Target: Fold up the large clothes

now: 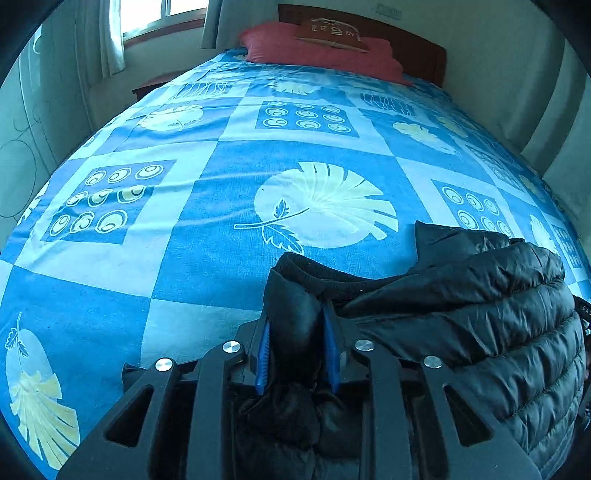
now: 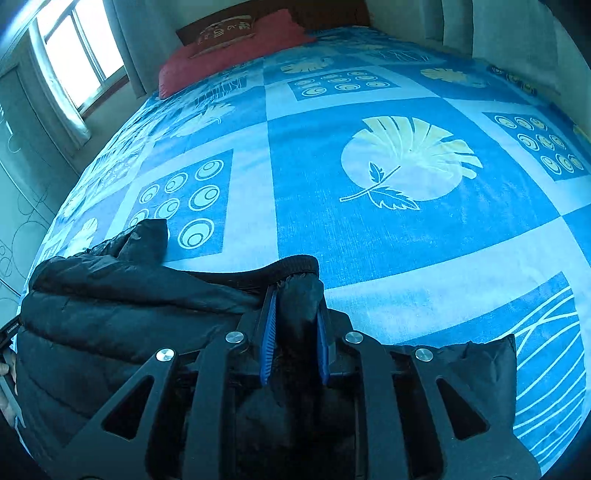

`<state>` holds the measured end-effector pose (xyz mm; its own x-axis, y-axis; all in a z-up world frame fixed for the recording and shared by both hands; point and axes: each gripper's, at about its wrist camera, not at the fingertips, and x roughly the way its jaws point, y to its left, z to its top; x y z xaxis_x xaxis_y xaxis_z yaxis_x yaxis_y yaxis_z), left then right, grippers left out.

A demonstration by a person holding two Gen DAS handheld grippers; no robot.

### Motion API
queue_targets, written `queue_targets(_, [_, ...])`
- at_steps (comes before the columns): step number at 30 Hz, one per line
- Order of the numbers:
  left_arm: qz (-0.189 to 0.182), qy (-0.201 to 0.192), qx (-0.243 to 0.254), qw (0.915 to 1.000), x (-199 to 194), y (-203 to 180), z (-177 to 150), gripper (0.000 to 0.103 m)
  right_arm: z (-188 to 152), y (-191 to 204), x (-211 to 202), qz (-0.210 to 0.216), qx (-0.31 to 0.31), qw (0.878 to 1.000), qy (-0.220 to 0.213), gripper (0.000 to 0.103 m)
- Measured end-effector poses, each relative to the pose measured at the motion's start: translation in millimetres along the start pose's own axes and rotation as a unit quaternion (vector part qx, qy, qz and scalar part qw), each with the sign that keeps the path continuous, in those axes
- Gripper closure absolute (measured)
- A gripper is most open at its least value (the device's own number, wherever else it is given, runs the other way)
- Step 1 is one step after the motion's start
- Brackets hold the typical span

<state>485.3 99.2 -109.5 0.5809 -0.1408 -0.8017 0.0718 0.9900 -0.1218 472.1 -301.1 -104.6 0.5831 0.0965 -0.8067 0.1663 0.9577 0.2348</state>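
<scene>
A black quilted puffer jacket (image 1: 480, 314) lies bunched at the near edge of the bed. My left gripper (image 1: 297, 321) is shut on its ribbed hem corner, with fabric pinched between the blue pads (image 1: 263, 354). In the right wrist view the same jacket (image 2: 110, 306) spreads to the left, and my right gripper (image 2: 295, 314) is shut on the other hem corner between its blue pads (image 2: 267, 339). The ribbed hem band (image 2: 266, 267) stretches from the gripper toward the left. A loose black part (image 2: 484, 362) lies to the right.
The bed (image 1: 221, 206) has a blue and white checked cover with leaf and circle prints. A red pillow (image 1: 317, 48) with a brown cushion (image 1: 328, 35) lies at the headboard. A window (image 2: 74, 55) with curtains is on the left, and a wall on the right.
</scene>
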Motion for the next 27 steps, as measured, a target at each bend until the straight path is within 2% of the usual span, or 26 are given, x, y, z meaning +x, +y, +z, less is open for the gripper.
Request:
queue_targets(1, [0.0,-0.002,-0.002,1.0,-2.9,0.6,0.9,0.066,0.6,-1.5,-2.3,0.006,0.005,1.0,-0.001,0.08])
queue_targets(2, [0.005,-0.006,-0.006,0.9999,-9.6,2.7,1.7,0.055,1.2,-3.1,-6.8,0.01,0.01,1.0,-0.003,0.072])
queue_targets(5, [0.023,-0.037,-0.016,0.9989,-35.4,11.1,3.0,0.033,0.8,-6.5,-31.3,-0.001,0.027,0.999,-0.036,0.052])
queue_targets(8, [0.043,-0.07,-0.046,0.9955,-66.8,23.1,7.8,0.033,-0.1,0.0,-56.0,0.009,0.044,0.997,-0.056,0.051])
queue_targets(11, [0.009,-0.094,-0.05,0.9943,-92.4,6.9,9.4,0.033,-3.7,39.0,-72.6,0.034,0.008,0.997,-0.064,0.051])
queue_targets(15, [-0.058,-0.087,0.0,0.9945,-99.4,-65.0,-0.7,0.033,-8.8,102.2,-73.0,0.089,-0.035,0.994,-0.051,0.051])
queue_targets(18, [-0.089,-0.061,0.007,0.9941,-81.6,-101.3,-8.6,0.033,-14.9,145.3,-59.2,0.099,-0.068,0.992,-0.038,0.052])
queue_targets(21, [-0.077,-0.031,0.003,0.9965,-50.4,-121.6,-16.9,0.033,-23.7,171.0,-35.1,0.09,-0.084,0.992,-0.013,0.053])
queue_targets(23, [-0.059,0.015,-0.007,0.9981,-20.2,-121.2,-24.2,0.034,-32.6,177.8,-12.0,0.06,-0.094,0.994,0.011,0.054])
queue_targets(25, [-0.044,0.024,0.001,0.9988,-5.6,-122.1,-29.3,0.034,-38.4,172.7,6.8,0.056,-0.083,0.994,0.031,0.054])
queue_targets(27, [-0.032,0.026,0.01,0.9991,-4.5,-126.3,-28.2,0.034,-37.8,171.5,4.9,0.06,-0.078,0.995,0.028,0.055])
